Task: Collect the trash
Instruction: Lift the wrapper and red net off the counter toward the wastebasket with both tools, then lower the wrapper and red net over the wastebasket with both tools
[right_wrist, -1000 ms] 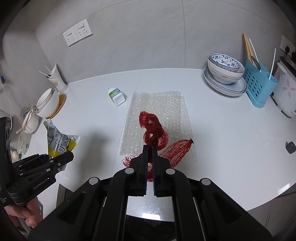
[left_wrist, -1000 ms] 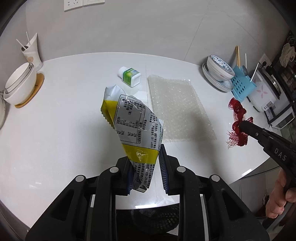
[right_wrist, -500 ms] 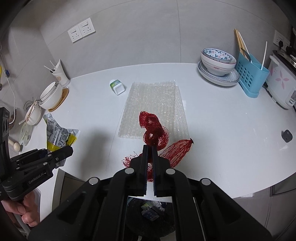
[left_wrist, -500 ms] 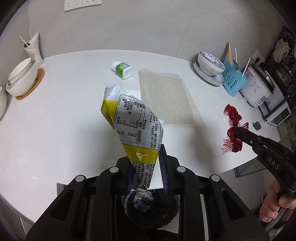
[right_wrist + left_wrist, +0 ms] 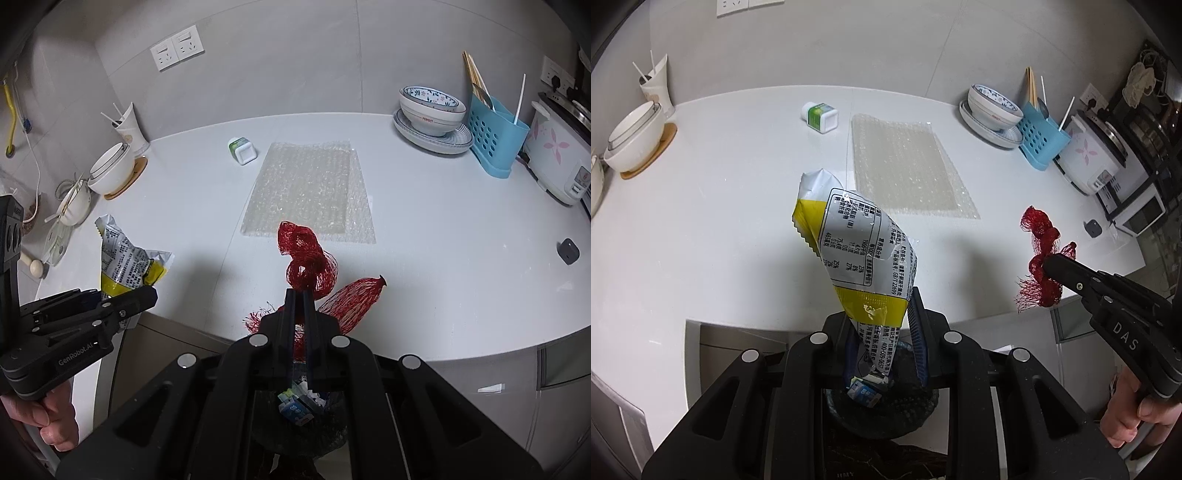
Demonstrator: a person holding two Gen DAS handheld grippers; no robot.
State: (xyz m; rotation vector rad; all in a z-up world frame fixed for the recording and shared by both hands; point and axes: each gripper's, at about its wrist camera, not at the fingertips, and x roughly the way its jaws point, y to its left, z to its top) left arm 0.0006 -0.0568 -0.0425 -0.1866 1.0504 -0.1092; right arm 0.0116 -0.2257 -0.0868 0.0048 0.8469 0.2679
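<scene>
**Two pieces of trash held above the bin**

Two grippers each carry one piece of trash, and both hang past the edge of the counter (image 5: 461, 258), which fills the middle of each frame. I judge they are held there so the pieces can fall into the bin (image 5: 882, 410), the dark round container at the bottom centre of both views, which has small cartons inside it.

My left gripper (image 5: 884, 343) is clamped on the lower end of a snack bag (image 5: 857, 251). The bag is silver and yellow with printed text, and it stands up and leans to the upper left from the jaws, in the centre of the left view. Its pinched end is directly over the opening of the bin, so it seems well placed for dropping.

My right gripper (image 5: 300, 306) is closed tightly on a red net bag (image 5: 310, 262). The net twists upward from the jaws in the centre of the right view, and one loose part spreads to the right. The bin shows just below these jaws too.

Further up in both frames, a sheet of bubble wrap (image 5: 310, 192) and a small white bottle (image 5: 242, 149) lie on the counter, well apart from both grippers. I think they remain to be collected.
</scene>
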